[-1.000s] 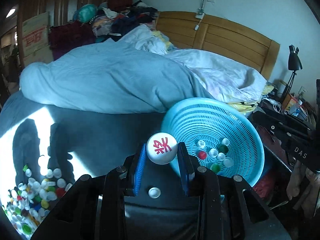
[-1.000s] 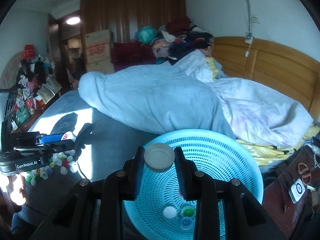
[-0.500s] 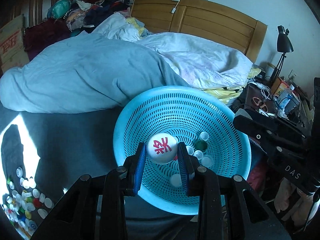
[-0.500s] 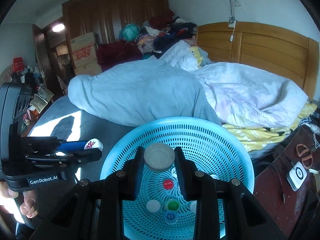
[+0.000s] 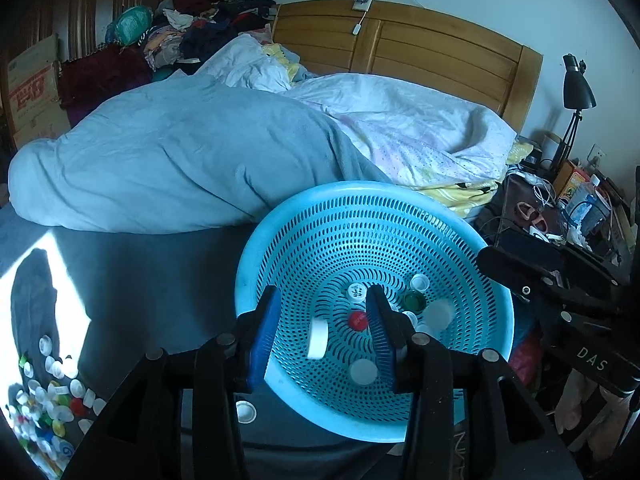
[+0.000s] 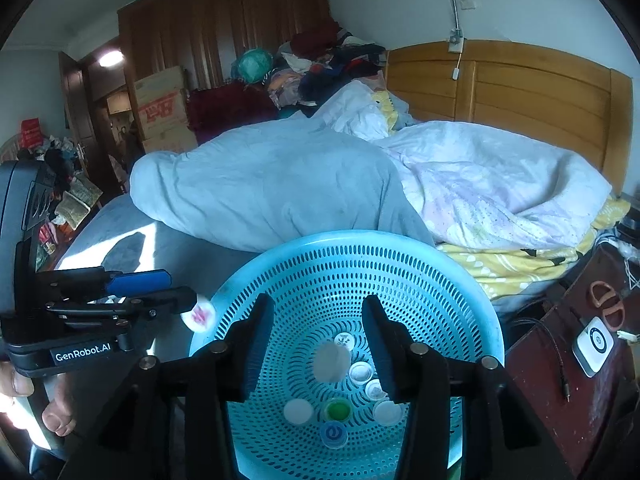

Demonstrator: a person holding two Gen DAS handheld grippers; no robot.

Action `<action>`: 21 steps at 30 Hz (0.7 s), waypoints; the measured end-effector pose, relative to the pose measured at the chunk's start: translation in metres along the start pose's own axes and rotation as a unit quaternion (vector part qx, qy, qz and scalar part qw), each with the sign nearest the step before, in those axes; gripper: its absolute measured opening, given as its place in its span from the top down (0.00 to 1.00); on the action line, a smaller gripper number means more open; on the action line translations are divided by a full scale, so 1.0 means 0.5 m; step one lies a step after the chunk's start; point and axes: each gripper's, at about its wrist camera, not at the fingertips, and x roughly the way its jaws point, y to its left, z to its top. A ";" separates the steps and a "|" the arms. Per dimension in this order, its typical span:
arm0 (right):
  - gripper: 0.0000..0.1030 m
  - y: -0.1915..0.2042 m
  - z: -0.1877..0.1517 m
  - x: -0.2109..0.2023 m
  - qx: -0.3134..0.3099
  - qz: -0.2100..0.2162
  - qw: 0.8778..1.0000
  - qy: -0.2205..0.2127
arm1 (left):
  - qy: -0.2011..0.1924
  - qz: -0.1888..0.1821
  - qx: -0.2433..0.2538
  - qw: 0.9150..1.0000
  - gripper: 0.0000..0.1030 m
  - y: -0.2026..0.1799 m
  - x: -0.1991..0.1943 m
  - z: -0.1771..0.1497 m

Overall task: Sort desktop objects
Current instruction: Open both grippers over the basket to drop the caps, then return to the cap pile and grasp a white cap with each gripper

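left wrist: jaws just opened, white cap [image 5: 318, 338] above basket [image 5: 496, 344]

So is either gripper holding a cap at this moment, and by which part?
Nothing is held: both grippers' fingers have just been opening, and the white caps are falling free into the blue basket.

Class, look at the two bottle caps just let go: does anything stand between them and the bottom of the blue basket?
Nothing visible does. The white cap and grey cap fall freely inside the basket, below opened tongs.

Basket [image 5: 256, 256] mouth is wide open from above; rumpled duvet [image 5: 168, 168] crowds its far side, cluttered nightstand [image 5: 560, 216] the right.
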 end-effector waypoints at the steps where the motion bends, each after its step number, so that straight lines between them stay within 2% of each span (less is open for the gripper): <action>1: 0.51 0.001 0.000 -0.001 0.001 0.000 1.000 -0.001 | -0.001 -0.001 -0.002 1.000 0.63 0.004 -0.003 -0.002; 4: 0.50 0.015 -0.002 -0.011 0.003 0.014 1.000 -0.009 | -0.002 0.004 -0.010 1.000 0.62 0.028 -0.019 -0.020; 6: 0.46 0.032 -0.008 -0.015 -0.002 0.028 1.000 -0.013 | -0.003 0.013 -0.021 1.000 0.62 0.067 -0.040 -0.054; 8: 0.45 0.059 -0.027 -0.008 -0.012 0.042 0.999 -0.006 | -0.004 0.028 -0.040 0.999 0.62 0.124 -0.067 -0.110; 11: 0.45 0.113 -0.063 0.016 -0.029 0.068 0.997 0.019 | 0.007 0.060 -0.099 0.993 0.62 0.250 -0.122 -0.232; 14: 0.45 0.186 -0.113 0.044 -0.055 0.103 0.992 0.050 | 0.015 0.112 -0.172 0.979 0.62 0.384 -0.194 -0.377; 16: 0.45 0.228 -0.145 0.060 -0.069 0.124 0.988 0.068 | 0.028 0.144 -0.231 0.962 0.62 0.470 -0.238 -0.480; 18: 0.45 0.273 -0.177 0.077 -0.083 0.143 0.982 0.090 | 0.037 0.169 -0.290 0.941 0.62 0.540 -0.274 -0.576; 20: 0.45 0.308 -0.203 0.090 -0.096 0.156 0.977 0.105 | 0.045 0.178 -0.342 0.922 0.62 0.591 -0.295 -0.658; 21: 0.44 0.324 -0.215 0.095 -0.103 0.162 0.975 0.112 | 0.047 0.178 -0.358 0.915 0.62 0.602 -0.295 -0.688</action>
